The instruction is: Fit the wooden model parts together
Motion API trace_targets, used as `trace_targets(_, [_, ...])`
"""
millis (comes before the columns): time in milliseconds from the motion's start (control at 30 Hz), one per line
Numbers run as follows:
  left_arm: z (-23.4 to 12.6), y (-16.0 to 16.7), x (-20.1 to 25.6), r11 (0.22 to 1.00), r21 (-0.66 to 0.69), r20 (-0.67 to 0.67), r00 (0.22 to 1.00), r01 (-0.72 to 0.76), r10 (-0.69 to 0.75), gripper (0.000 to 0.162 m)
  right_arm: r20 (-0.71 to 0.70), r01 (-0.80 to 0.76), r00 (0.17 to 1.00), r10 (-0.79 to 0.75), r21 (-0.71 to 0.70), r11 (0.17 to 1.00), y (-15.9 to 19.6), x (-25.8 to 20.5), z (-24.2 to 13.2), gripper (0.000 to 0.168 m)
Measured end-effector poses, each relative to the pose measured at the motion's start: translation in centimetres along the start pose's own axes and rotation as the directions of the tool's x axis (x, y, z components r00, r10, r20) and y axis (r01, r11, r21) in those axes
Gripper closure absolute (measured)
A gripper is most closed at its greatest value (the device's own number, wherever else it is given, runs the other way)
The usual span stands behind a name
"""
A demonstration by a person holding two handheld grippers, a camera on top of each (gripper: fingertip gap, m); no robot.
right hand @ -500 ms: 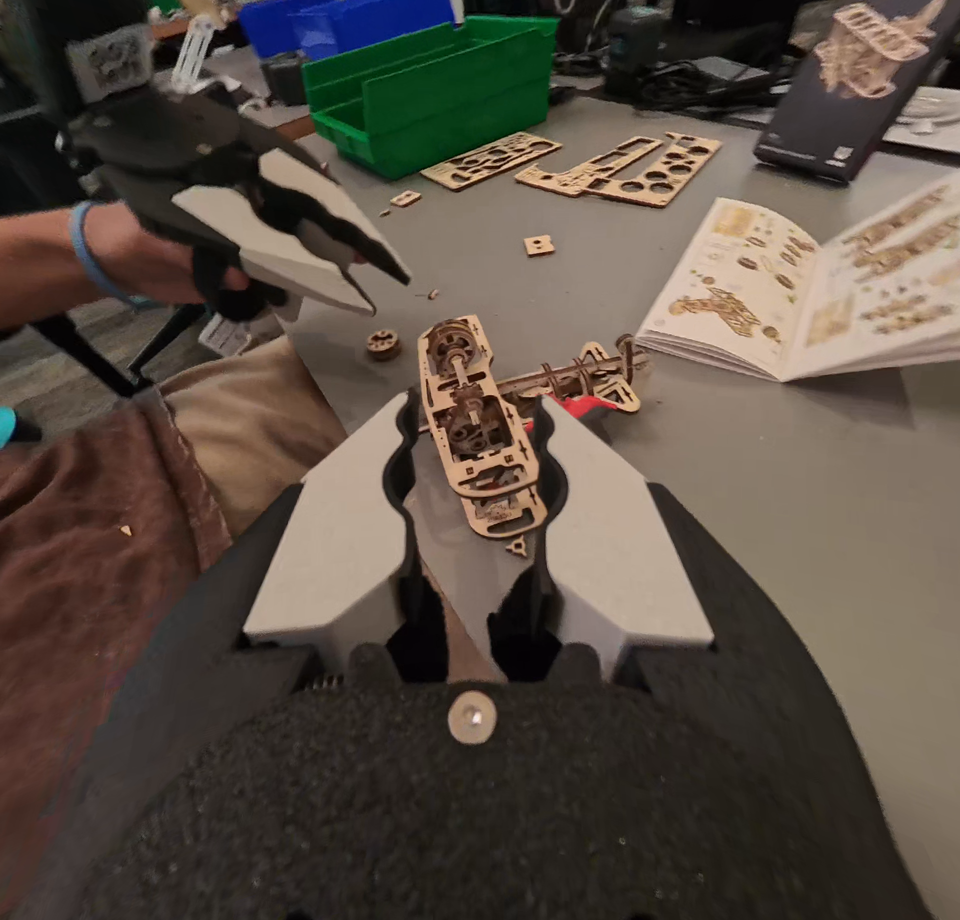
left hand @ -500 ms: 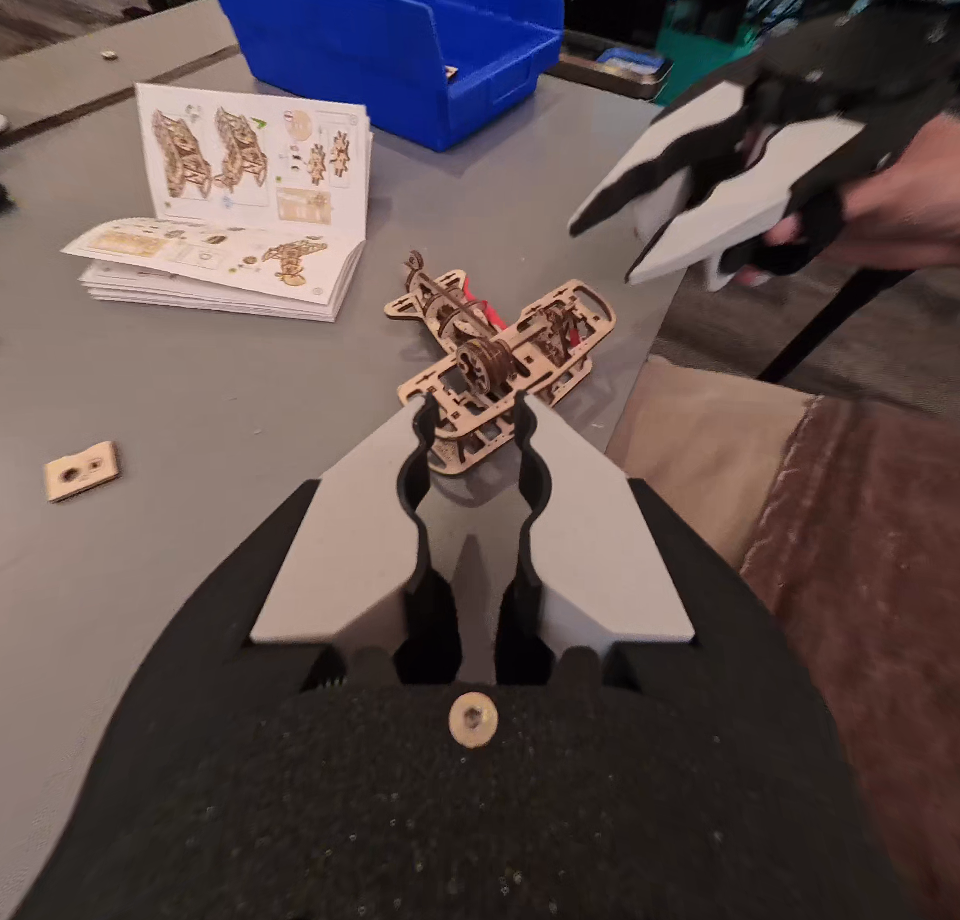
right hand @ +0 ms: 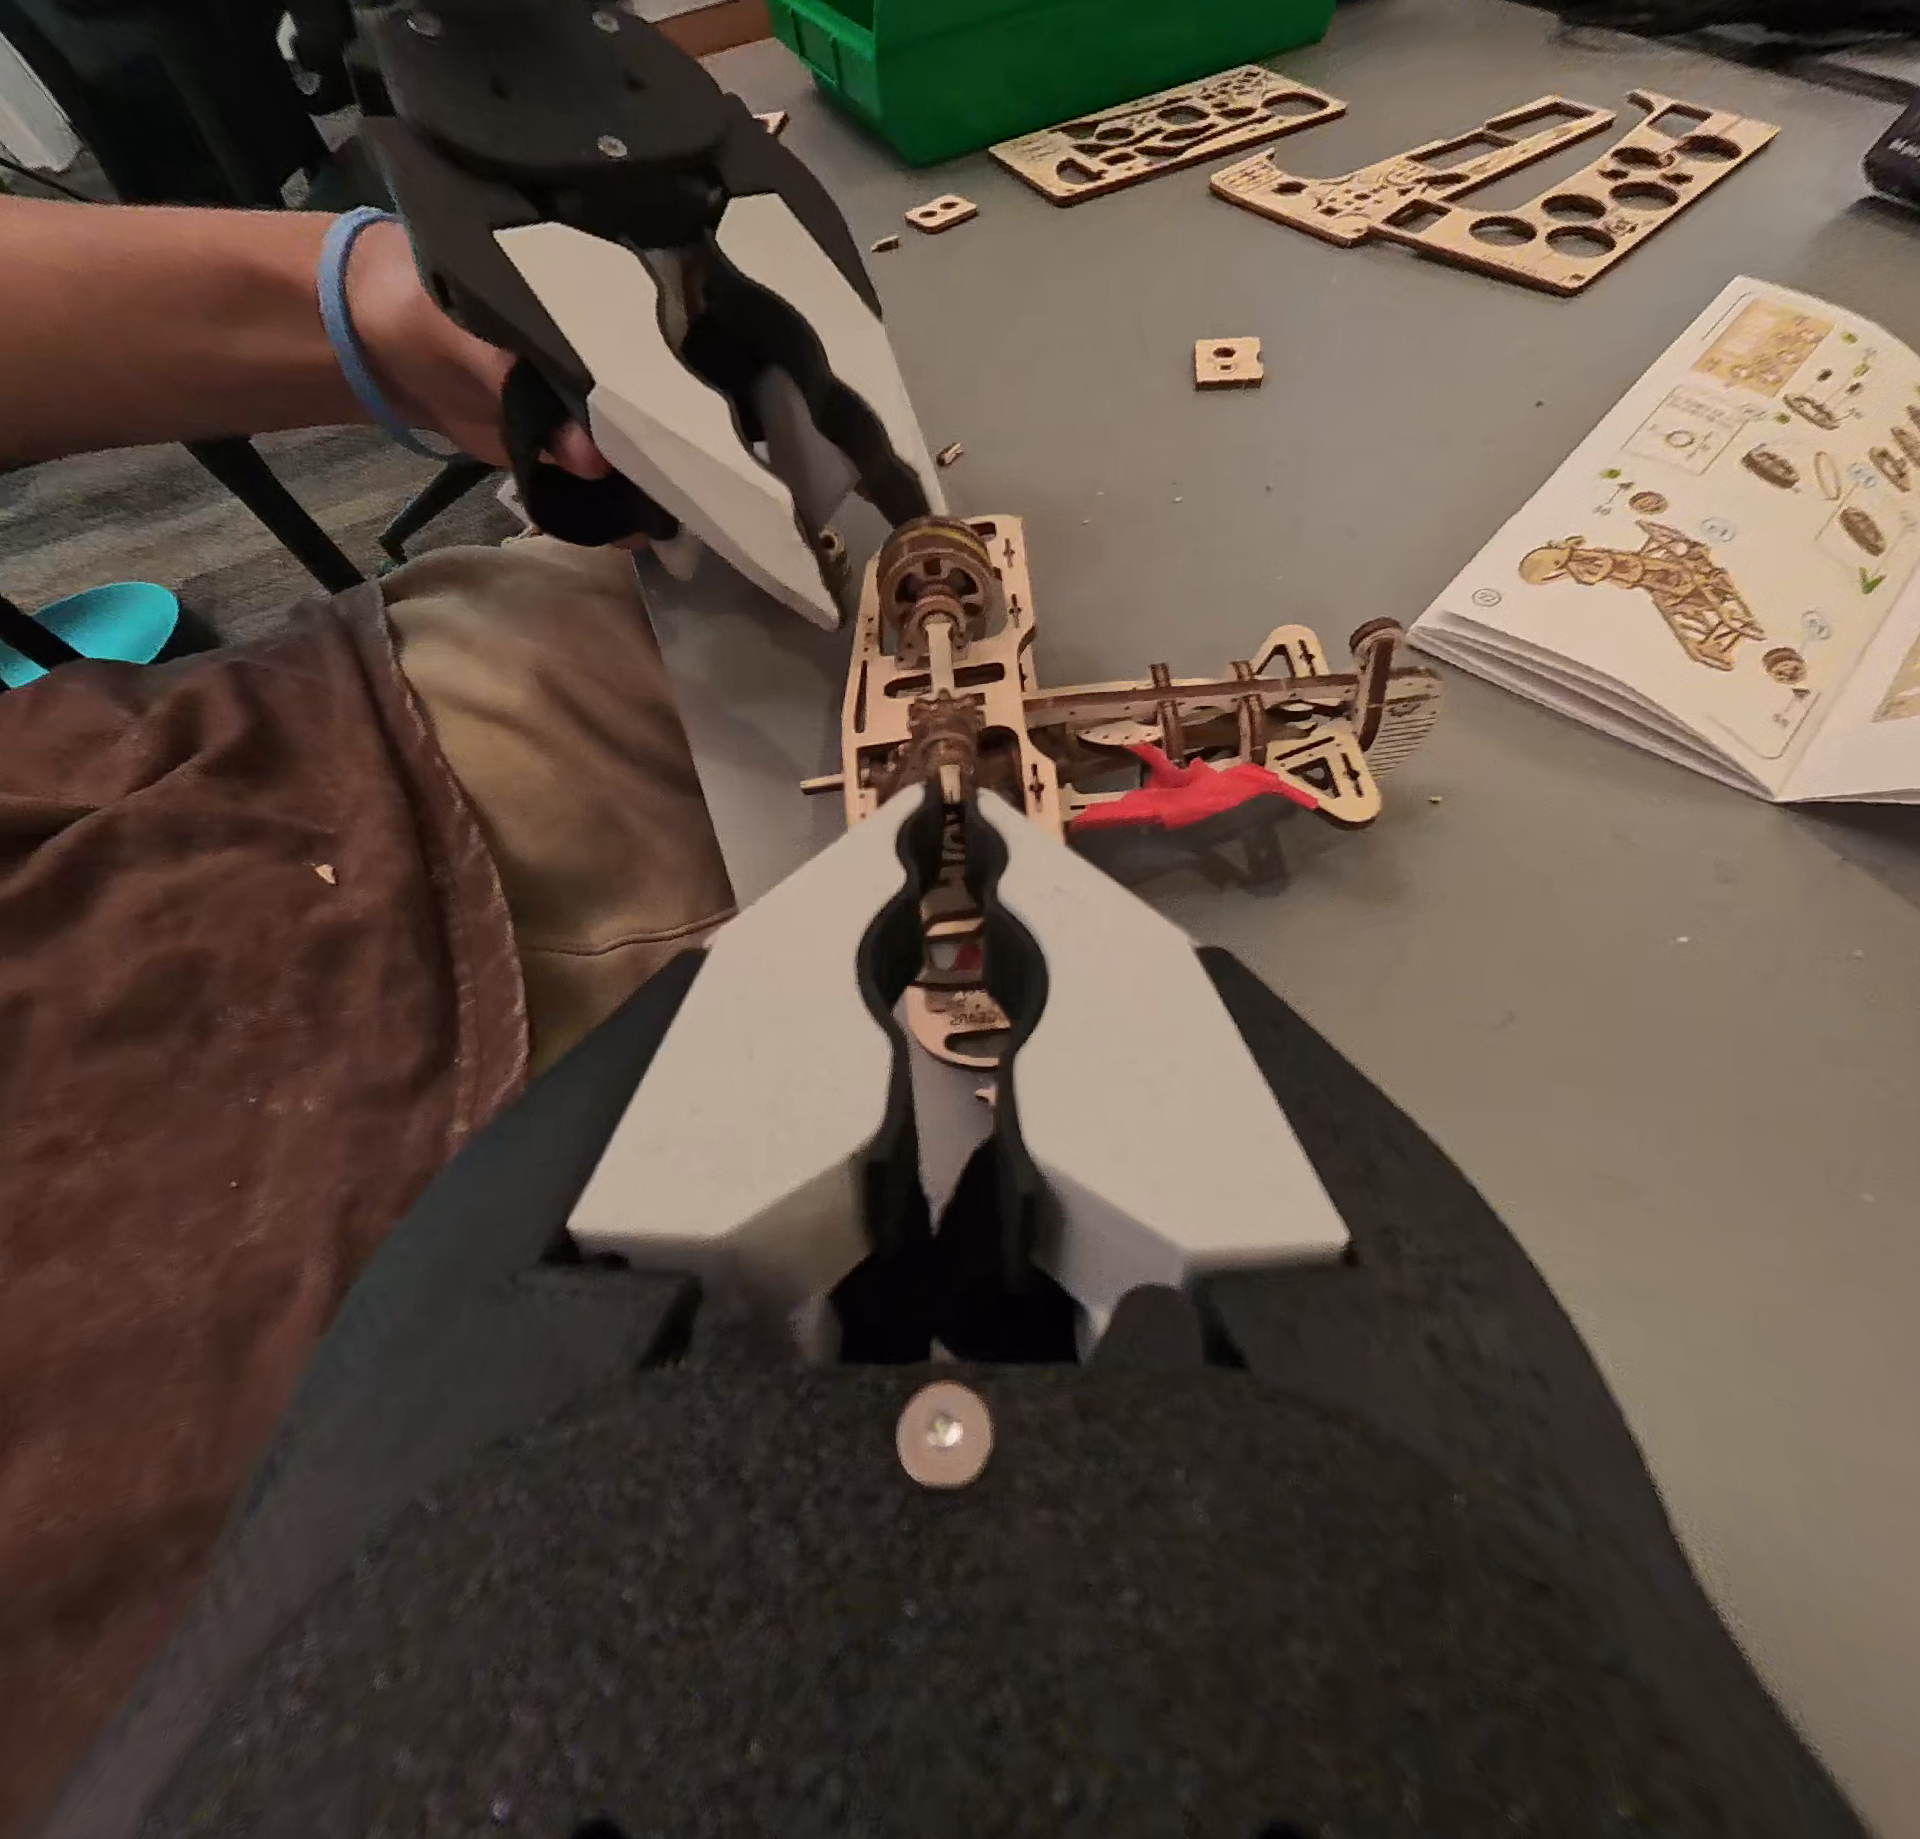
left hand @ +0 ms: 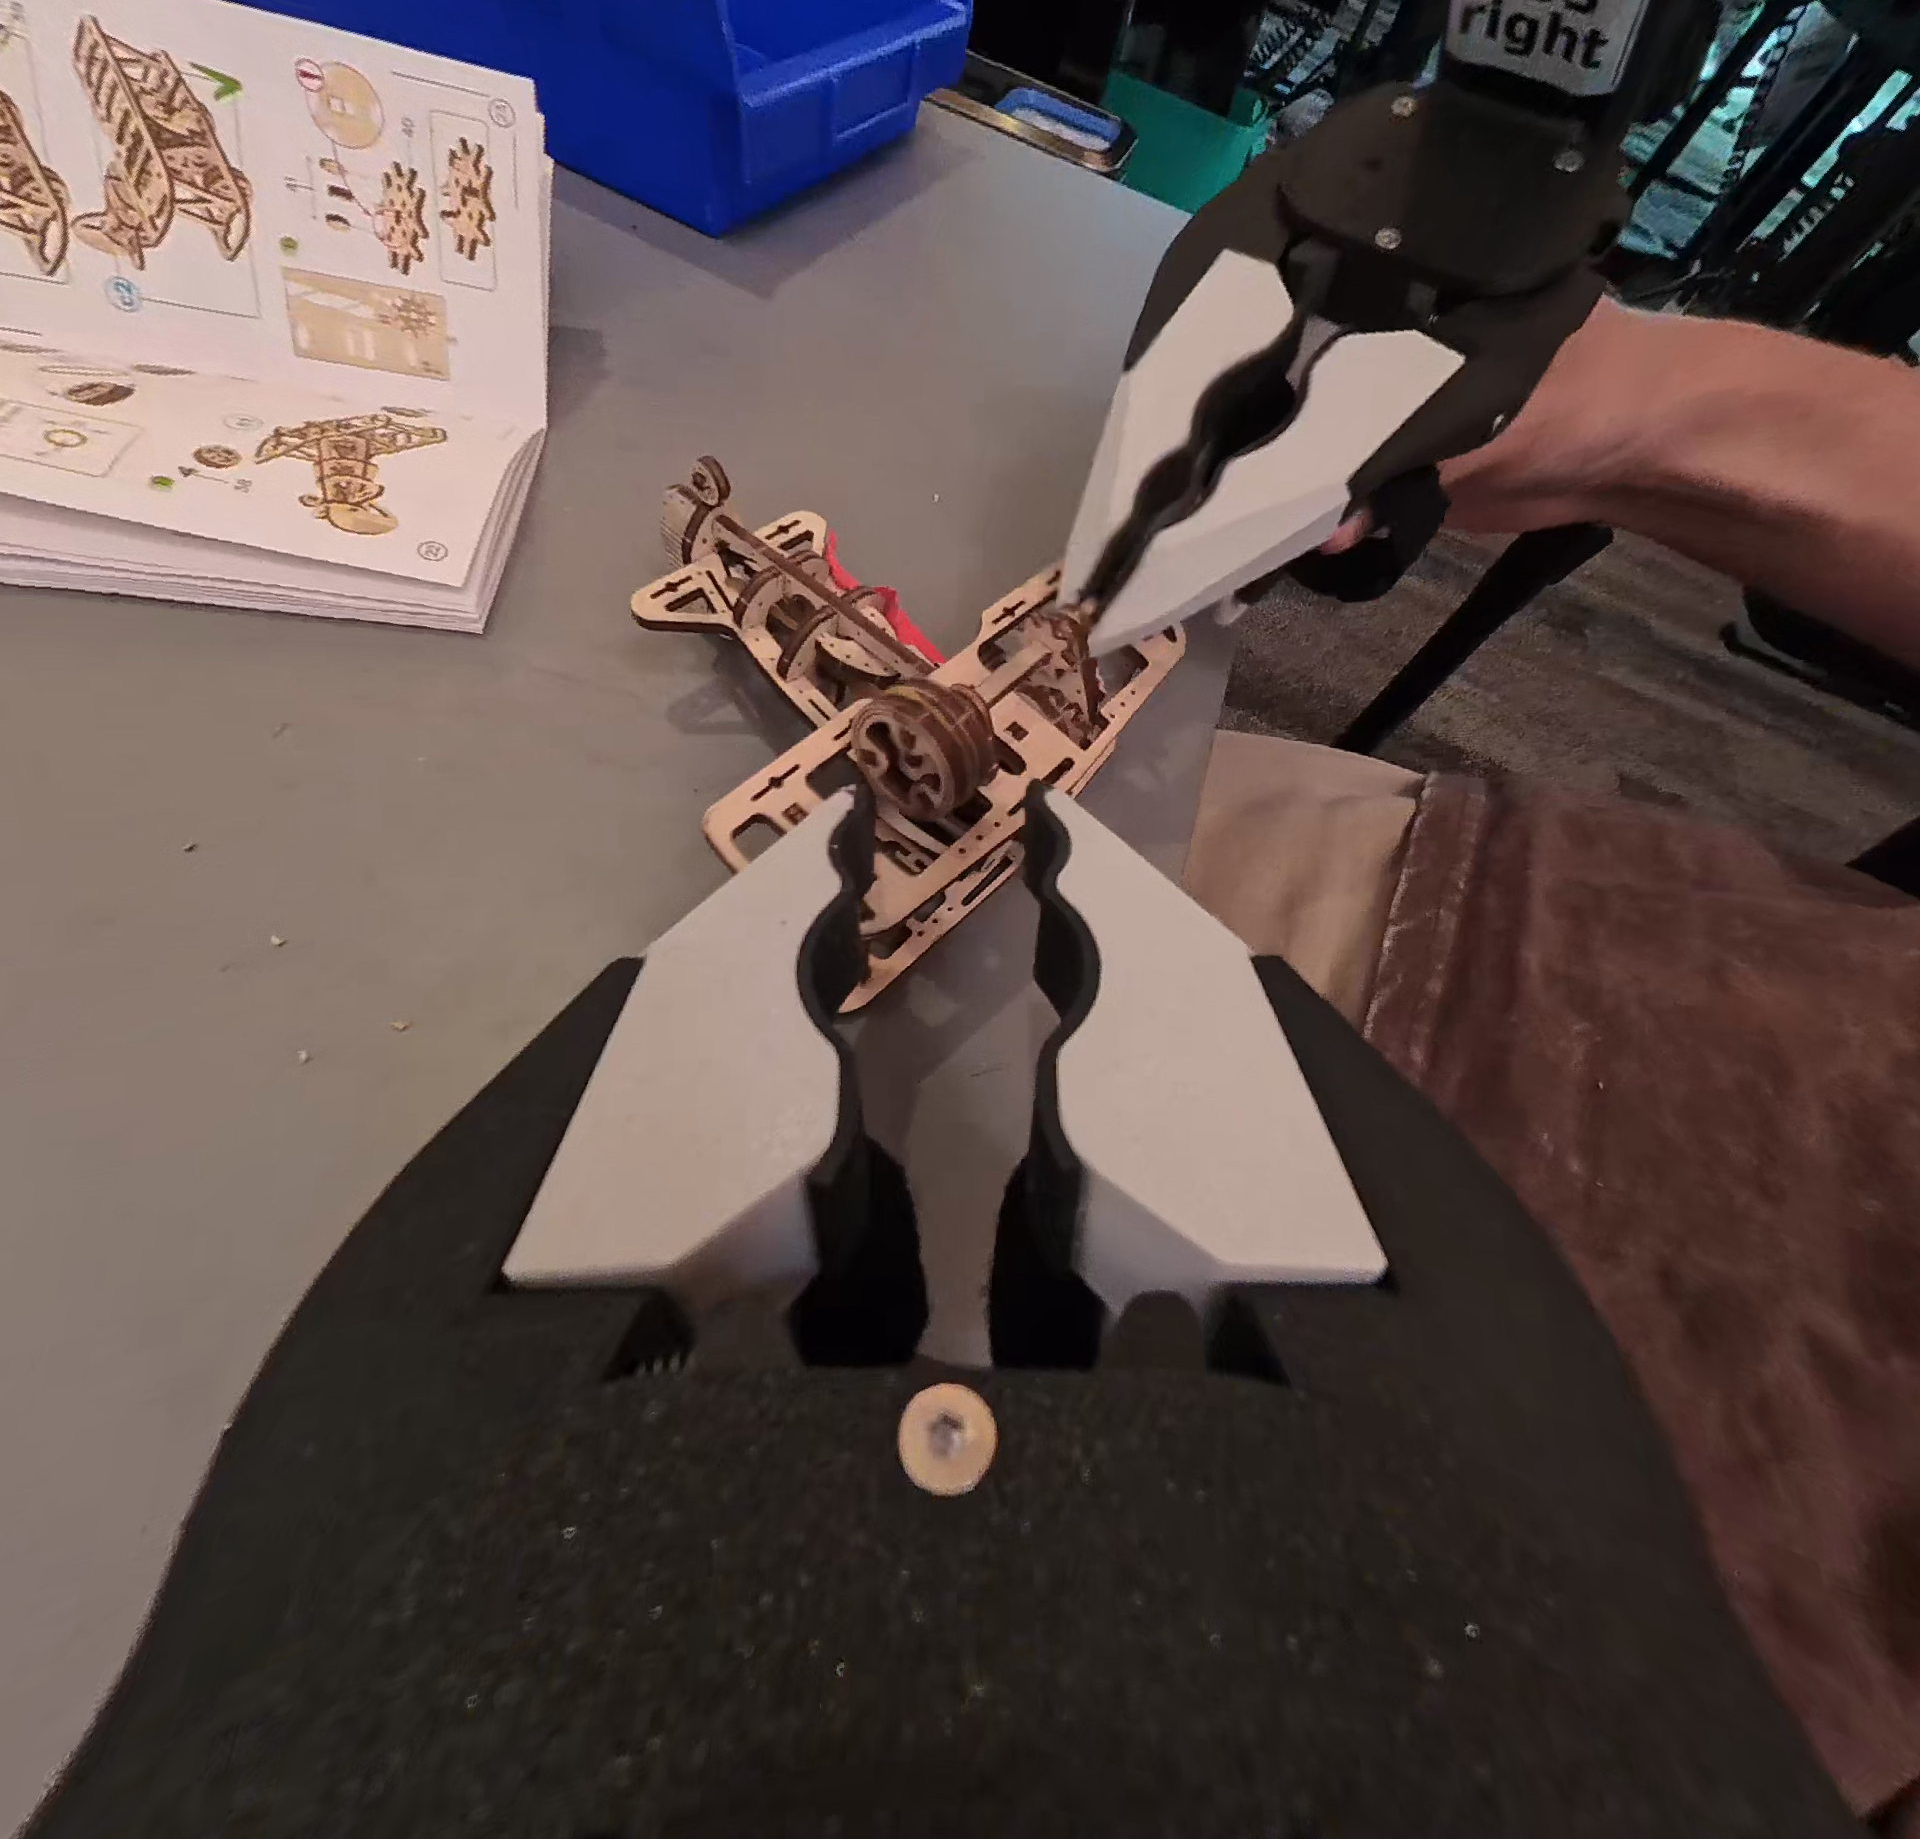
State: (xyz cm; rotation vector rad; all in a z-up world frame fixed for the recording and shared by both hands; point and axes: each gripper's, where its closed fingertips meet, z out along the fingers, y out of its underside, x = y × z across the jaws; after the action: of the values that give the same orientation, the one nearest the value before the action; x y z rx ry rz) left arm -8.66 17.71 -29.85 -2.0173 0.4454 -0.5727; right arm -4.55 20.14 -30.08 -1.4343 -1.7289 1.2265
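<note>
Model: the wooden model [left hand: 883, 688] lies on the bench [left hand: 312, 854] close to its near edge, ahead of both tools; its wheel [left hand: 920, 750] sits just off your left tips; red piece [right hand: 1195, 792] tucked under the fuselage

Left tool [left hand: 940, 823]: fingers apart, straddling the wheel end of the wing frame; clamped on nothing; in the right wrist view its tips [right hand: 883, 553] stand just beside the wheel

Right tool [right hand: 951, 813]: fingers drawn together on the far end of the axle, a thin wooden piece caught between them; from the left wrist view [left hand: 1086, 615] it comes down steeply onto the frame

Risk, axle: the grip is narrow and on thin plywood; squeeze or twist further and the shaft could snap or pull out of its seat

Risk, slide: nothing pins the model; push along the axle and it may skid toward the edge and your lap; close the left tool on the frame first

Risk, clash: your tools face each other across one short span; rush and the tips may knock the wheel off line
</note>
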Motion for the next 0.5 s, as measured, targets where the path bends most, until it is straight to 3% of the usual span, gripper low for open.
trace_targets(500, [-3.2, -0.1, -4.1, 1.000, 0.027, 0.193, 0.981, -0.014, 0.009, 0.137, -0.060, -0.026, 0.998, 0.028, 0.030, 0.999, -0.3, 1.6, -2.0, 0.166])
